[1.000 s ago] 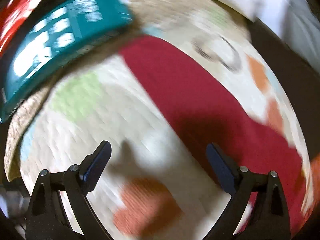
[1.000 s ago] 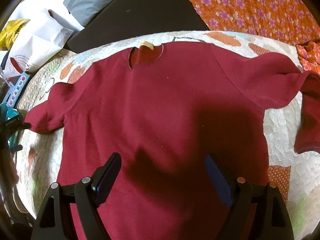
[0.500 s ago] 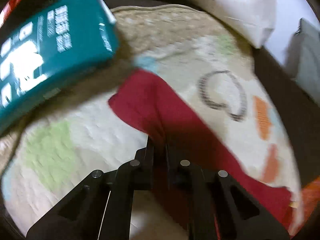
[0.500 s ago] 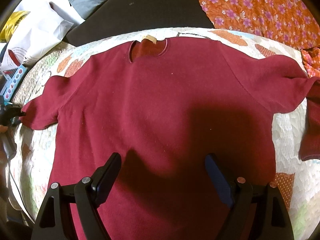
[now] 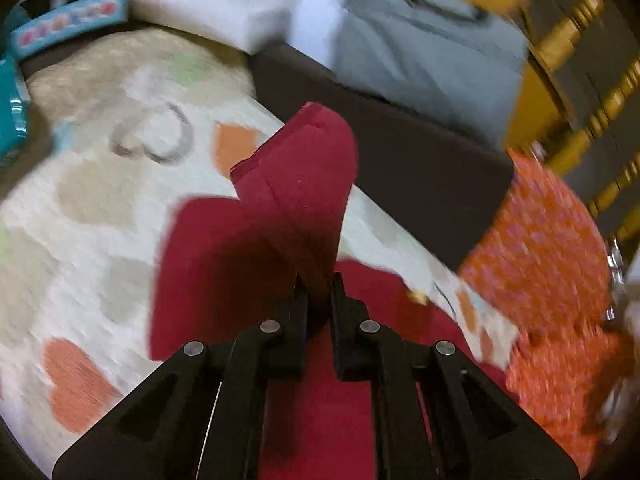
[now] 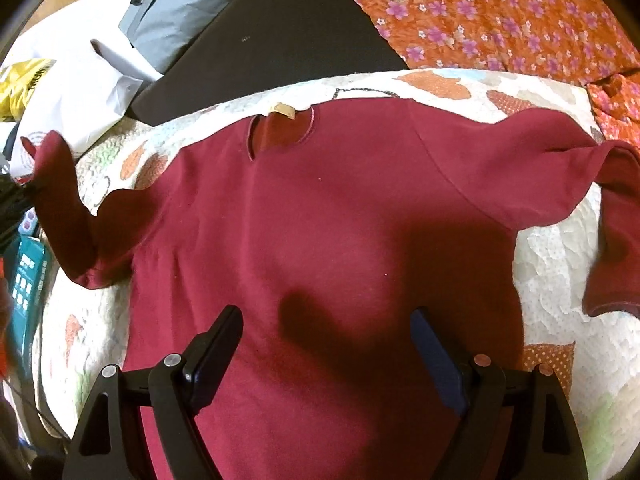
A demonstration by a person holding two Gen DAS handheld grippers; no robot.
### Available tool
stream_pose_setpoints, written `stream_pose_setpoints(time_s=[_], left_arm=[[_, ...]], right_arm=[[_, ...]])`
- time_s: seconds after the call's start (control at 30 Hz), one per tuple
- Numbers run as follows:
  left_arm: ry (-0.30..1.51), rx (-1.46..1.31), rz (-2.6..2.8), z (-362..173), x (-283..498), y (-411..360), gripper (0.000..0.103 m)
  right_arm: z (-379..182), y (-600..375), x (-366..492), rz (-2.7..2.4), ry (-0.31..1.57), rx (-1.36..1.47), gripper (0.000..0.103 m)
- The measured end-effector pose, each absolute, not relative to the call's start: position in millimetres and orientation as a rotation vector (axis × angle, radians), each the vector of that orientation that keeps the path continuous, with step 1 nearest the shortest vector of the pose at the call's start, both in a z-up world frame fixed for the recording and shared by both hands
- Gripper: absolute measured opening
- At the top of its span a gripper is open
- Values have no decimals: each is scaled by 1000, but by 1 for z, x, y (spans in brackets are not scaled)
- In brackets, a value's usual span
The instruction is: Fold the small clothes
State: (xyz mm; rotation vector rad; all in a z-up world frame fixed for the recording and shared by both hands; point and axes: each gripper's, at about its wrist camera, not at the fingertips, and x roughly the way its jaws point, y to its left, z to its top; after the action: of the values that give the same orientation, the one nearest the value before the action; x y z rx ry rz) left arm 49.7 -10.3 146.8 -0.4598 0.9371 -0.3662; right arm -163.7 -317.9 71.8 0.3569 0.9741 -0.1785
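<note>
The left gripper [image 5: 318,292] is clamped on the short left sleeve [image 5: 304,184] of the dark red knit shirt [image 6: 340,260], raising it off the heart-patterned quilt [image 6: 560,264] for folding inward. The right gripper [image 6: 326,354], jaws apart, hovers over the shirt's lower body, holding nothing.

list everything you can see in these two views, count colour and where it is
sweater: one, dark red, spread flat on the quilt, one sleeve lifted off it
quilt: one, cream with orange and green patches, under the sweater
floral cloth: one, orange with purple flowers, beyond the quilt
dark panel: one, black-brown, behind the quilt's far edge
grey bag: one, grey, behind the dark panel
white bag: one, white, beyond the quilt's left end
teal box: one, teal, off the quilt's left edge
left claw: one, black, shut on the sleeve
right claw: one, black, open above the sweater's lower body
</note>
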Motion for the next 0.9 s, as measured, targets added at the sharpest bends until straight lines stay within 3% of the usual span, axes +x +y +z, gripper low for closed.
stream_pose_setpoints(time_s=[0.2, 0.43, 0.53, 0.6, 0.67, 0.7, 0.9], left_arm=[[1007, -357, -549, 139, 9, -112, 8], [1166, -178, -675, 59, -22, -203, 8], [1254, -129, -682, 44, -28, -208, 10], [1251, -132, -692, 58, -32, -196, 17], [1230, -108, -686, 79, -40, -178, 47], [1206, -108, -681, 88, -44, -169, 52], [1027, -48, -463, 107, -44, -107, 55]], right_arm=[[87, -342, -170, -220, 929, 361, 85], [84, -390, -178, -285, 876, 430, 85], [74, -402, -178, -277, 897, 468, 85], [74, -407, -177, -260, 888, 496, 85], [75, -407, -173, -235, 876, 508, 85], [77, -405, -169, -218, 871, 509, 85], [76, -379, -137, -110, 893, 542, 85]])
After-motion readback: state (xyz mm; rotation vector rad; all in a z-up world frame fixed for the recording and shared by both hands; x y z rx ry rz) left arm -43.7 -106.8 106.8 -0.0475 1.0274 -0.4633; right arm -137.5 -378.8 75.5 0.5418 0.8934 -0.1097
